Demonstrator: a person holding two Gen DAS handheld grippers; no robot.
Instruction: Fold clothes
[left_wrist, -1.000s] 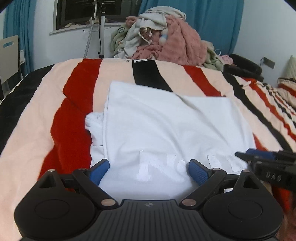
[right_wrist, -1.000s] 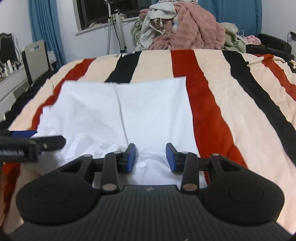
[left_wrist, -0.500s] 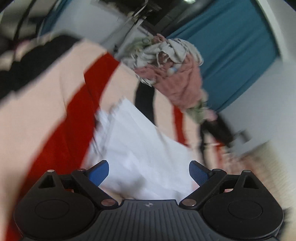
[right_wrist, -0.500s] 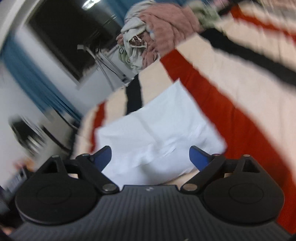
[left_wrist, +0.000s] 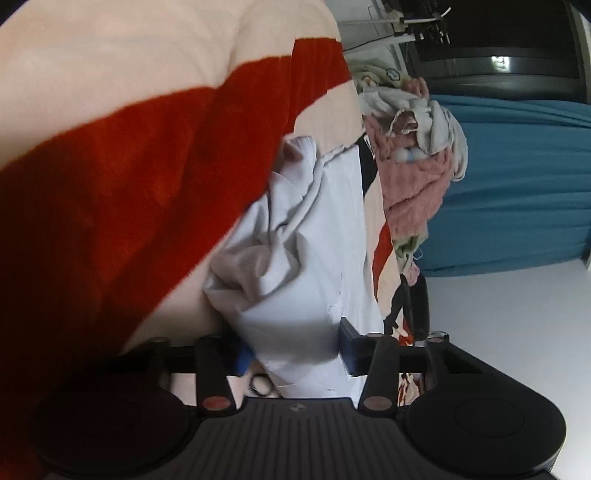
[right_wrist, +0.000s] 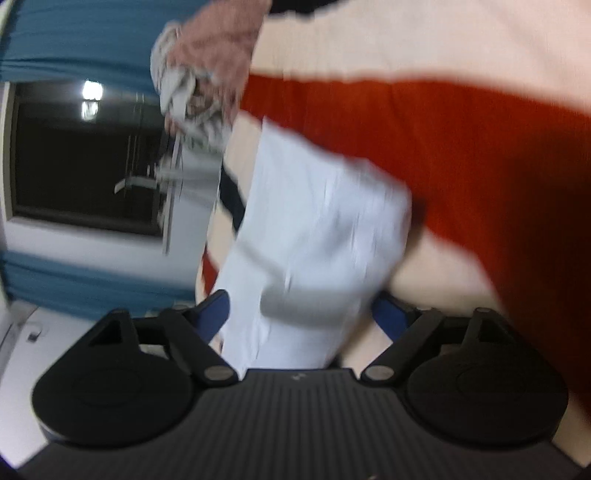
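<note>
Evidently both the left gripper (left_wrist: 293, 347) and right gripper (right_wrist: 301, 314) straddle, fingers parted, the folded white T-shirt (left_wrist: 317, 236) at 12 o'clock on the striped bed (left_wrist: 147, 166): light, limp cotton best pinched at folded edges.

White cotton folded garment (left_wrist: 325, 236) lay on the striped red, cream and black fleece blanket (left_wrist: 122, 177), bunched and creased along one side, smoother on the other. Near end (right_wrist: 310, 258) sat between blue gripper pads in both wrist views. Right view blurred.
</note>
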